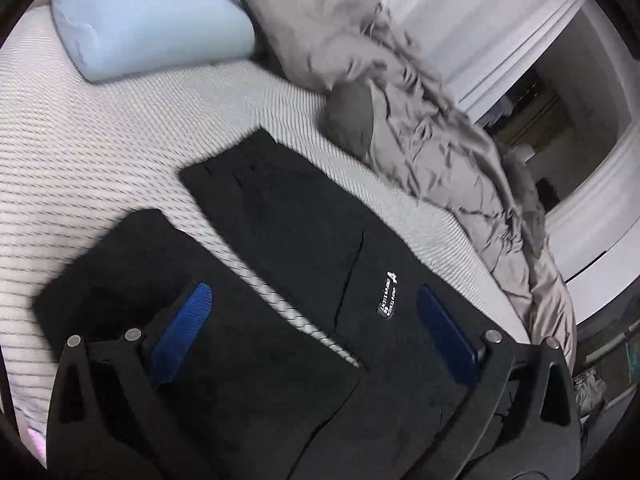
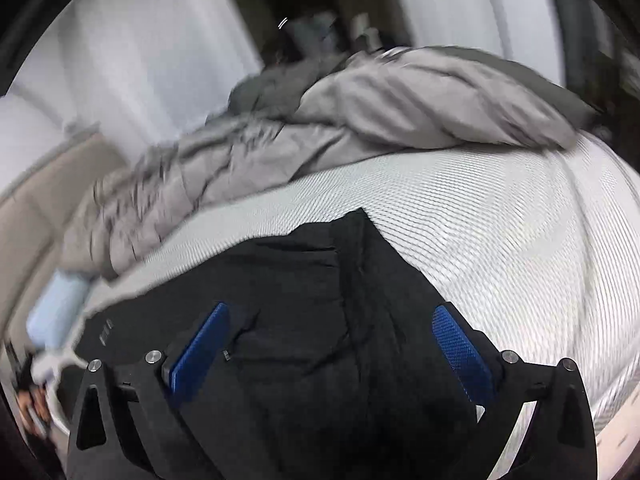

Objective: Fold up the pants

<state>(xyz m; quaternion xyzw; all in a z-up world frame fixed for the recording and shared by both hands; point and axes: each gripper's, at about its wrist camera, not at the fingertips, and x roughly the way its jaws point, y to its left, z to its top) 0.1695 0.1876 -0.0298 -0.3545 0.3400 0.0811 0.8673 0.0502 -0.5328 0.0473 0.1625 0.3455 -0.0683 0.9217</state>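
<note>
White ribbed bedding covers the bed [image 1: 100,152], which takes up most of both wrist views. A pale blue pillow [image 1: 152,20] lies at the far end of the bed in the left wrist view, and a crumpled grey duvet [image 1: 420,120] is heaped along the bed's far edge, next to a grey pillow [image 1: 296,12]. Beyond the duvet stand white walls and a dark doorway, both blurred.

Black pants [image 1: 296,216] lie spread flat on the bed, just beside the duvet without touching it. In the left wrist view the two legs run away from the camera with a strip of bedding showing between them; one leg carries a small white printed label [image 1: 387,294]. In the right wrist view the pants [image 2: 320,300] appear as a rumpled dark mass with folds and a pointed corner toward the duvet [image 2: 360,120].

The left gripper [image 1: 314,312] hangs above the pants with its jaws wide apart, the blue pads [image 1: 188,312] spread with one over each leg, gripping nothing. The right gripper [image 2: 332,340] likewise has its jaws wide apart over the black cloth, one blue pad [image 2: 456,340] near the pants' edge where the bedding begins. Whether either gripper's fingertips touch the fabric cannot be told.
</note>
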